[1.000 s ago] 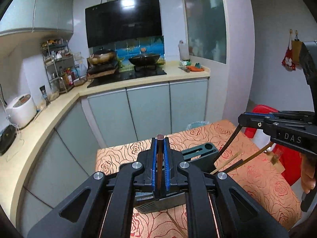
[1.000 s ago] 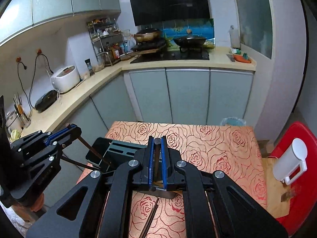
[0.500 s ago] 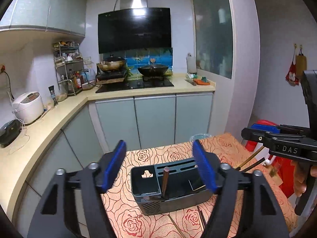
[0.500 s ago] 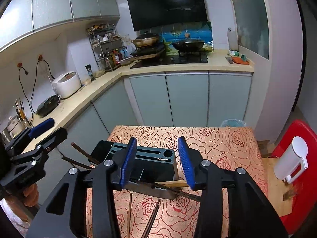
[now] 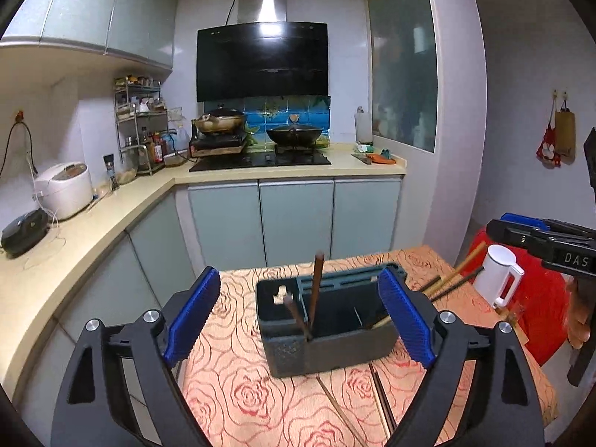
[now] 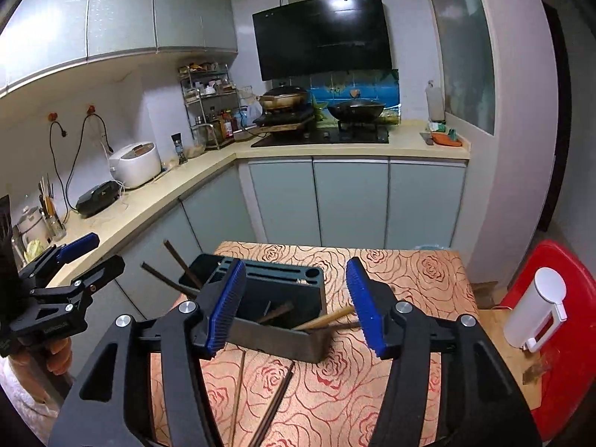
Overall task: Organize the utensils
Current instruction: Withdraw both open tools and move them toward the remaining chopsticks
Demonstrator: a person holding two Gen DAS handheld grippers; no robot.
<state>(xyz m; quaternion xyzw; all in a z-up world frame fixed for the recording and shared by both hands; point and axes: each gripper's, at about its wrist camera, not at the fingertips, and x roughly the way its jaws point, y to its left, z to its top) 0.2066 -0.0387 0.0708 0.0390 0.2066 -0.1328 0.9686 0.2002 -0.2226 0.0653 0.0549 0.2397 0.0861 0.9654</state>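
Left wrist view: dark caddy (image 5: 327, 350) holds brown chopsticks (image 5: 316, 290); both claws opening, gripping nothing.

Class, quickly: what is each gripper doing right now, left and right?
Left gripper: jaws opening, holding nothing, holder ahead.
Right gripper: jaws opening, holding nothing.

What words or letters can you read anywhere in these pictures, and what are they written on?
"DAS": white letters on the black body of the right tool, seen from the left wrist camera.
Pale lettering on the left tool, seen from the right wrist camera: too small and blurred to read.
Labels on the bottles in the spice rack: too small to read.
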